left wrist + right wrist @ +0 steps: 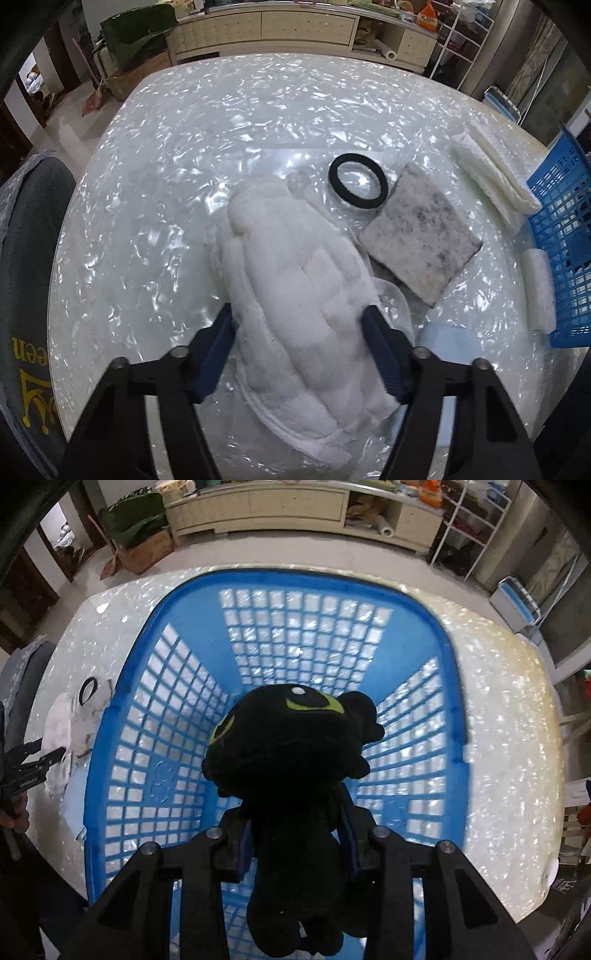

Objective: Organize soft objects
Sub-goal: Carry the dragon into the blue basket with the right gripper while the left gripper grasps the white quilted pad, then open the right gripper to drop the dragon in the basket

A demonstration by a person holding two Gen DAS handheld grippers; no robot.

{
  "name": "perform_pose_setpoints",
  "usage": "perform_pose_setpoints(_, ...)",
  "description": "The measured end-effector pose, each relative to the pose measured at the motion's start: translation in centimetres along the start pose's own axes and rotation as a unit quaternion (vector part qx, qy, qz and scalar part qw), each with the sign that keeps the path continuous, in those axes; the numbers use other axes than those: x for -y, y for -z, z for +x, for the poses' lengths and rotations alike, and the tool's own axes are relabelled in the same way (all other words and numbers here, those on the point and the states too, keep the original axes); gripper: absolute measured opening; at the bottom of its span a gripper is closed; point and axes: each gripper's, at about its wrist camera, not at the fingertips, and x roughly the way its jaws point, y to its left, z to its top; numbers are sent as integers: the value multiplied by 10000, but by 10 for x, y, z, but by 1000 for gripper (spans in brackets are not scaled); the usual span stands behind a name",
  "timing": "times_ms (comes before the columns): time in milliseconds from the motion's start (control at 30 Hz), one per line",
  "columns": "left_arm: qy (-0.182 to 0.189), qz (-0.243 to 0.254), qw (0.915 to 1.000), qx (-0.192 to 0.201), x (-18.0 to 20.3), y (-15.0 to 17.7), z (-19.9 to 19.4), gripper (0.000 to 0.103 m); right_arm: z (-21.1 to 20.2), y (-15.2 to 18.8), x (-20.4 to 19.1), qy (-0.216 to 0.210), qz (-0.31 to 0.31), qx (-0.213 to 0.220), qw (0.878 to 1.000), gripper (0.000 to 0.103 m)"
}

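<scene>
My left gripper [299, 325] is shut on a rolled white towel [295, 295] held over the pearly white table [166, 166]. My right gripper [299, 834] is shut on a black plush toy with green eyes [295, 757], held above the empty blue basket [266, 587]. The basket also shows at the right edge of the left wrist view [561, 236]. The left gripper and the towel [59, 731] show at the left of the right wrist view.
On the table lie a black ring [357, 181], a stained grey sponge pad [421, 236], a folded white cloth [495, 181], a small white roll [539, 291] and a pale blue piece [447, 339]. A grey chair [26, 258] stands at the left.
</scene>
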Motion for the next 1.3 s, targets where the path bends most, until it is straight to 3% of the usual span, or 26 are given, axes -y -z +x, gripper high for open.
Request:
perform_pose_setpoints(200,269,-104,9996,77,-6,0,-5,33,23,0,-6,-41,140,-434,9990,37)
perform_pose_setpoints(367,411,-117,9991,85,-9,2,-6,24,32,0,-16,74,125,-636,9979,42)
perform_pose_setpoints(467,425,-112,9990,101,-9,3,-7,22,33,0,-24,230,15,-663,9975,49)
perform_pose_setpoints(533,426,-147,9989,126,-10,4,-10,21,33,4,-31,384,-95,-593,9975,64)
perform_pose_setpoints(633,423,-180,9988,191,-12,7,-18,21,25,12,-35,278,-57,-486,9984,74)
perform_pose_setpoints(700,432,-185,9986,248,-11,9,-26,21,16,16,-39,206,-61,-377,9991,78)
perform_pose_setpoints(833,530,-191,9979,330,-6,16,-45,21,-8,25,-43,454,-196,3,9988,93)
perform_pose_setpoints(967,647,-163,9965,507,6,23,-73,21,-38,41,-40,476,-94,472,9977,99)
perform_pose_setpoints(1100,713,-50,9952,666,26,27,-103,21,-69,63,-32,962,-119,1147,9887,103)
perform_pose_setpoints(1300,865,190,9925,846,71,28,-142,21,-78,86,-23,701,-44,1114,9913,103)
